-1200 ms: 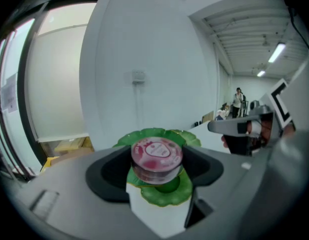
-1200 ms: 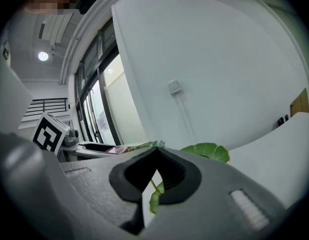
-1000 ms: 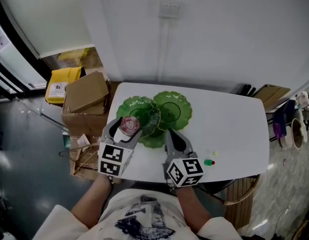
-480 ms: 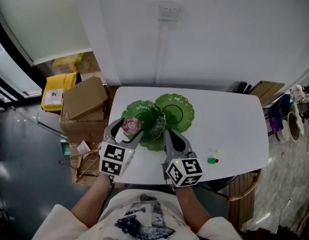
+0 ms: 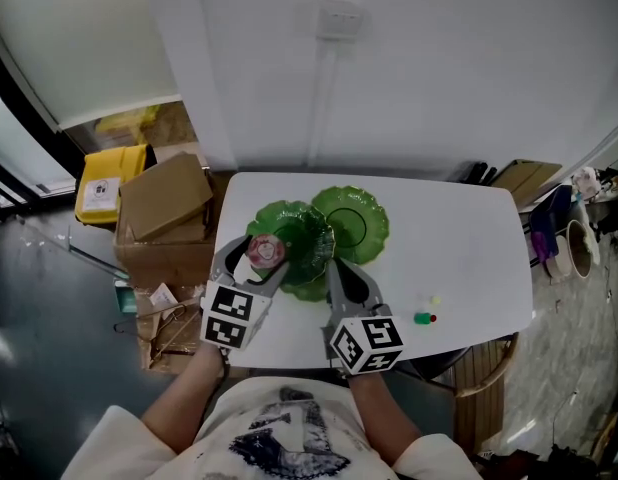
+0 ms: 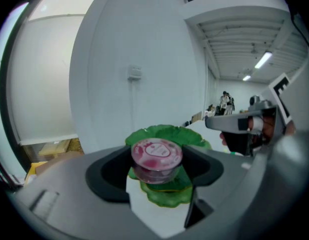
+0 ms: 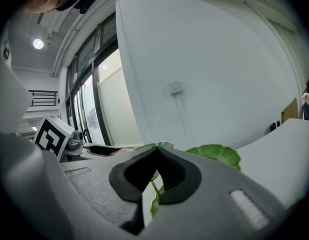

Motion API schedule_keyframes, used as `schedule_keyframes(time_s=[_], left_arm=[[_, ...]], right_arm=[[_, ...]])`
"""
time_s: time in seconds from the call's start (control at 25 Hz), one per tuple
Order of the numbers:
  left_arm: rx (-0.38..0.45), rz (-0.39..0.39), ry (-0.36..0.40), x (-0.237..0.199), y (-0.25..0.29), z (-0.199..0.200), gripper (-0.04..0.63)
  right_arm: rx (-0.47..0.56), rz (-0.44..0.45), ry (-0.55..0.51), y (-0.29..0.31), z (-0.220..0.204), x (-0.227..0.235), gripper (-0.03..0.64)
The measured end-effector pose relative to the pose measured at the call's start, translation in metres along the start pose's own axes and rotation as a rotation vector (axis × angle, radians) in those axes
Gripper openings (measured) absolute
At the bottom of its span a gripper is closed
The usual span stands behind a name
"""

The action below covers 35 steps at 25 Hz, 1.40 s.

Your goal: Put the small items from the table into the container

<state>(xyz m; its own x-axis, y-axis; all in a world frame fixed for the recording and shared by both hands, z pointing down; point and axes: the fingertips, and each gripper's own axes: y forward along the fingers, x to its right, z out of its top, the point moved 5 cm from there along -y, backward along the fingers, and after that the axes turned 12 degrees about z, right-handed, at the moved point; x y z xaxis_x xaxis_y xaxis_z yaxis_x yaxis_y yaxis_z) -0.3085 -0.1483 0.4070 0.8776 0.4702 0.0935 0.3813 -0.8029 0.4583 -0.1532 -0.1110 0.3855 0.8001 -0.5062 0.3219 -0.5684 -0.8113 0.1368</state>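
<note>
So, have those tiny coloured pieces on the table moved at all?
No. The coloured pieces lie at the same spot near the table's front right edge, untouched.

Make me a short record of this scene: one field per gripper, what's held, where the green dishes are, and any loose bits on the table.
Left gripper: fingers shut on the pink-lidded cup
Right gripper: fingers shut, nothing between them
Cup position: at the near-left edge of the green dishes
Green dishes: overlapping, mid-table on the white table
Loose items: green piece and yellow piece, right of the right gripper
</note>
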Motion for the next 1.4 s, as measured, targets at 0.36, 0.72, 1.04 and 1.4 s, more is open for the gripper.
schedule_keyframes(time_s=[0.36,0.72,1.04,1.4], left_arm=[[-0.007,-0.016,0.006,0.002,0.006,-0.005,0.318],[-0.032,-0.032,0.014,0.008,0.012,-0.009,0.318],[-0.024,-0.010,0.006,0.008,0.014,-0.009,0.318],[-0.017,0.018,-0.003,0.007,0.012,-0.009,0.318]], right_arm=[[0.000,-0.016,0.003,0.000,-0.001,0.003,-0.003],[0.001,-0.025,0.011,-0.002,-0.001,0.009,-0.002],[0.001,-0.026,0.016,-0.005,-0.002,0.012,-0.003],[-0.002,-0.017,0.015,-0.010,-0.001,0.014,-0.003]])
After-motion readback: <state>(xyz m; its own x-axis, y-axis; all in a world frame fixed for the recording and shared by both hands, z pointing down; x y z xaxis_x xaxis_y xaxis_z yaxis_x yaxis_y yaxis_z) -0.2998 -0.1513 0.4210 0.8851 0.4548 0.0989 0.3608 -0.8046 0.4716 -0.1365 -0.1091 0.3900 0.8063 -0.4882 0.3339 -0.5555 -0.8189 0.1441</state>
